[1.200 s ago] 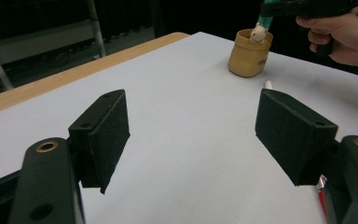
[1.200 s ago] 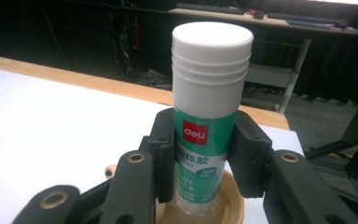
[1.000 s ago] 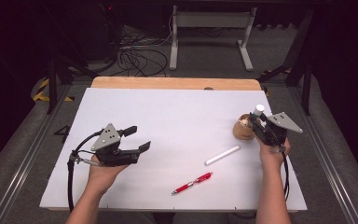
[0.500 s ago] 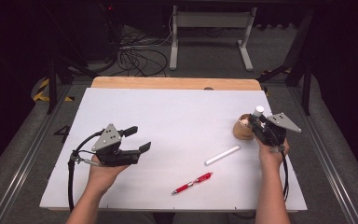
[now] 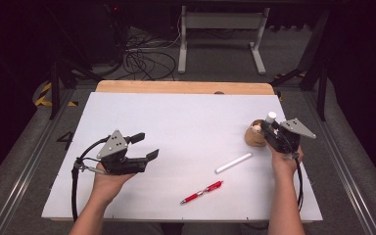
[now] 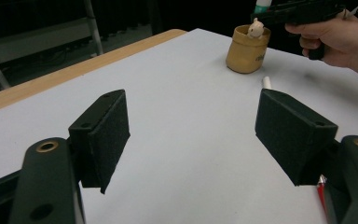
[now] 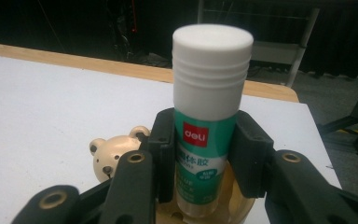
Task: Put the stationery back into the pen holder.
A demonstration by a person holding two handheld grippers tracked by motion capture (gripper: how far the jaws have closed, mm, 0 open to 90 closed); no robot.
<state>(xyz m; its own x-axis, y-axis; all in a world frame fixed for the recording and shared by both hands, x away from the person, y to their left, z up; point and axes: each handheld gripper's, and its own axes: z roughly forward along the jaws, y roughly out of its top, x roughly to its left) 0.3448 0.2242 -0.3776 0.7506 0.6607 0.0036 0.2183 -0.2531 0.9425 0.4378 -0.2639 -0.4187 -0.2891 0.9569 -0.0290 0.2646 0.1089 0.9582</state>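
White tabletop [image 5: 186, 127], dark room behind. Right gripper [image 7: 200, 154] clenched on green-and-white capped glue stick [image 7: 208, 107], upright over tan bear-faced holder cup [image 5: 254, 137]. Left gripper [image 5: 144, 147] released, idle. Judged step: stowing; next, lower straight in, then release.

On the white table top [image 5: 186, 122], the left gripper [image 5: 144, 147] rested in the person's left hand [image 5: 108, 182] with its jaws standing apart and nothing between them. The right gripper [image 5: 270, 128] held a white-capped stick [image 5: 271, 118] upright, just over a small tan round pot [image 5: 254, 136]. A white cylindrical stick [image 5: 233, 163] lay on the table near the pot, and a red pen [image 5: 201, 192] lay closer to the front edge, between the two forearms.
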